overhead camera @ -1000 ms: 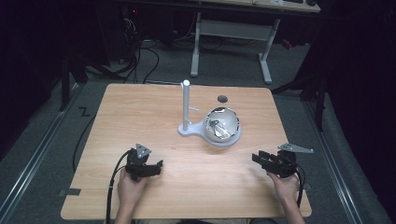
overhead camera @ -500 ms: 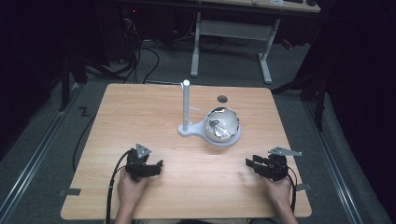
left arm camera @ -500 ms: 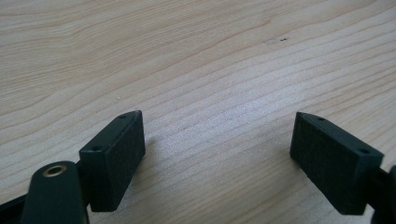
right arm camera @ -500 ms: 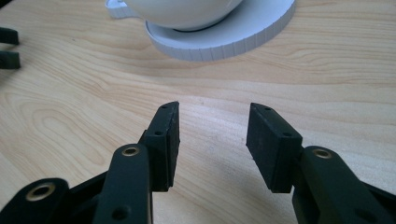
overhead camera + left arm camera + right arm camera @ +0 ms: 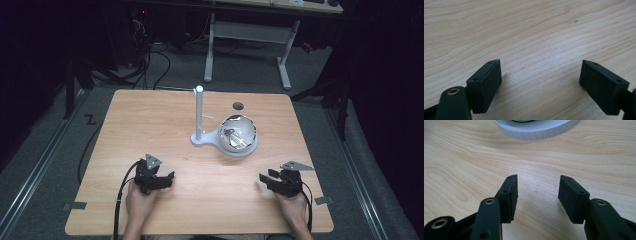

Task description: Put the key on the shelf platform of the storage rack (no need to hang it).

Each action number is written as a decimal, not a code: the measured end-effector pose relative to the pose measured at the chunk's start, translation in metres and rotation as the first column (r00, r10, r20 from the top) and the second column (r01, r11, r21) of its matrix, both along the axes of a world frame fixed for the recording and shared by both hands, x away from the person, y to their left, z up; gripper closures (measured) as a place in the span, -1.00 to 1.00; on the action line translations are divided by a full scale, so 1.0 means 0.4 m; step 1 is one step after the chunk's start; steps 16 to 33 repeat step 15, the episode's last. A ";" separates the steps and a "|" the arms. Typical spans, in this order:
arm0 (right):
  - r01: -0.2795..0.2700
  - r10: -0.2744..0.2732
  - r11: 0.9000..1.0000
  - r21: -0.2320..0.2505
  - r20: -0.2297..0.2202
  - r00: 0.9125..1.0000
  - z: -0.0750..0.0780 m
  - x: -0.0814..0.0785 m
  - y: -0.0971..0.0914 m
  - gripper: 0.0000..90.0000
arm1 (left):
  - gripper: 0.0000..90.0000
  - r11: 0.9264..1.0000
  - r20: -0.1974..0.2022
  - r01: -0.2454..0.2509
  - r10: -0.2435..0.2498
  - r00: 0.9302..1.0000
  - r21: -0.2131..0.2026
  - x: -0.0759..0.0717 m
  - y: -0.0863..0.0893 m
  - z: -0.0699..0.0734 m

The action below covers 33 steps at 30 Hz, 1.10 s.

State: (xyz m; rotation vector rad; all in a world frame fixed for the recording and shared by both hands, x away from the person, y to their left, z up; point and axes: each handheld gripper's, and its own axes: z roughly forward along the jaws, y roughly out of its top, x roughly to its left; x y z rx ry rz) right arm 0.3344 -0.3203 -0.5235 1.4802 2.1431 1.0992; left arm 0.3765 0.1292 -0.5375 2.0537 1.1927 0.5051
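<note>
Risk of tipping the white stand (image 5: 200, 131) and its foil-lined bowl (image 5: 238, 136) at mid-tabletop (image 5: 150, 115): left tool (image 5: 170, 176) gapes wide and empty, right tool (image 5: 263, 178), just opening, grips nothing, both near the front edge.

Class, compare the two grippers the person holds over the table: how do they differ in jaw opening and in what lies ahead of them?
The left gripper has its jaws wider apart than the right gripper. Ahead of the left gripper lies bare wooden table; ahead of the right gripper sits the white stand base. Both are open and empty.
</note>
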 end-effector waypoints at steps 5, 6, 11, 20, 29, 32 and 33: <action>0.005 -0.005 0.999 -0.037 -0.001 1.000 -0.014 0.004 0.014 0.09 | -0.59 1.000 0.000 0.000 0.000 1.000 0.000 0.000 0.000 0.000; 0.004 -0.003 0.999 -0.045 0.006 1.000 -0.015 0.005 0.017 0.08 | -0.59 1.000 0.000 0.000 0.000 1.000 0.000 0.000 0.000 0.000; 0.001 0.003 0.995 -0.105 0.036 0.999 -0.018 0.003 0.032 0.04 | -0.59 1.000 0.000 0.000 0.000 1.000 0.000 0.000 0.000 0.000; -0.011 0.021 0.985 -0.173 0.054 0.998 -0.019 0.000 0.048 0.02 | -0.59 1.000 0.000 0.000 0.000 1.000 0.001 0.000 0.000 0.000; -0.011 0.021 0.985 -0.173 0.054 0.998 -0.019 0.000 0.048 0.02 | -0.59 1.000 0.000 0.000 0.000 1.000 0.001 0.000 0.000 0.000; -0.011 0.021 0.985 -0.173 0.054 0.998 -0.019 0.000 0.048 0.02 | -0.59 1.000 0.000 0.000 0.000 1.000 0.001 0.000 0.000 0.000; -0.011 0.021 0.985 -0.173 0.054 0.998 -0.019 0.000 0.048 0.02 | -0.59 1.000 0.000 0.000 0.000 1.000 0.001 0.000 0.000 0.000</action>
